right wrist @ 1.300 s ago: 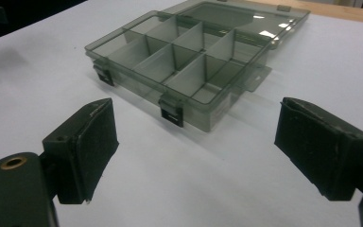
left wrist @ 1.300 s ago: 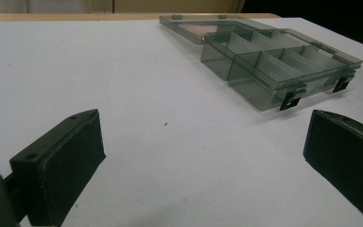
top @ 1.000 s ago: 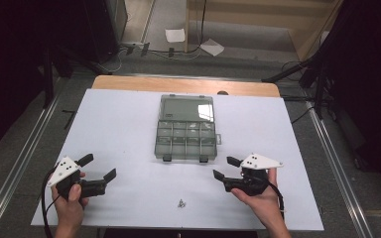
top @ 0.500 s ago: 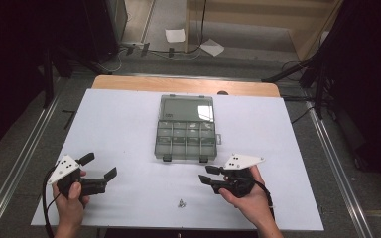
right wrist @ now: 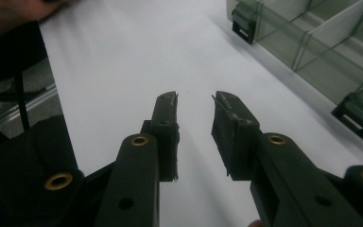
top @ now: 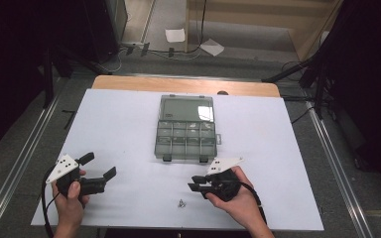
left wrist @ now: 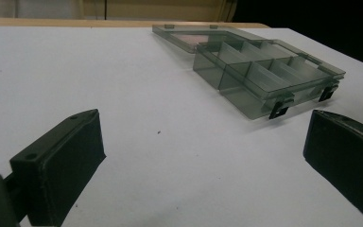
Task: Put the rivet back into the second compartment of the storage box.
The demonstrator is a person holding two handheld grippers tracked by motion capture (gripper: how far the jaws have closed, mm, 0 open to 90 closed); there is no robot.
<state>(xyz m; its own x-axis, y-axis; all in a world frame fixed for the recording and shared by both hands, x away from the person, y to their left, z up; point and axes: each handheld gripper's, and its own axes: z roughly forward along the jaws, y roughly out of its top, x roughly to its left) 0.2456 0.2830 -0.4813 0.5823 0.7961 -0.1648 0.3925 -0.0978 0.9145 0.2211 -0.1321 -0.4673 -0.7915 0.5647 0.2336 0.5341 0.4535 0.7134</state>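
The right gripper (top: 196,183) has slid leftward along the near edge of the table since a second ago, and its jaws have just been closing; they now stand narrow with a slim gap and nothing between them, bare white sheet showing through in the right gripper view; that reads as lining up for the small screw (top: 181,203), which lies on the sheet just ahead of and below those tips, near the front edge. The left gripper (top: 99,166) has kept its place at the near left, jaws wide and empty. The clear compartment box (top: 185,135) sits mid-table with its lid laid open toward the far side, well apart from the screw, so a carry lies ahead once it is pinched. Underneath, the white sheet (top: 119,129) covers a wooden table (top: 178,85); beyond it a grey floor (top: 238,49) with scraps of paper (top: 174,34), dark curtains (top: 367,74) either side.
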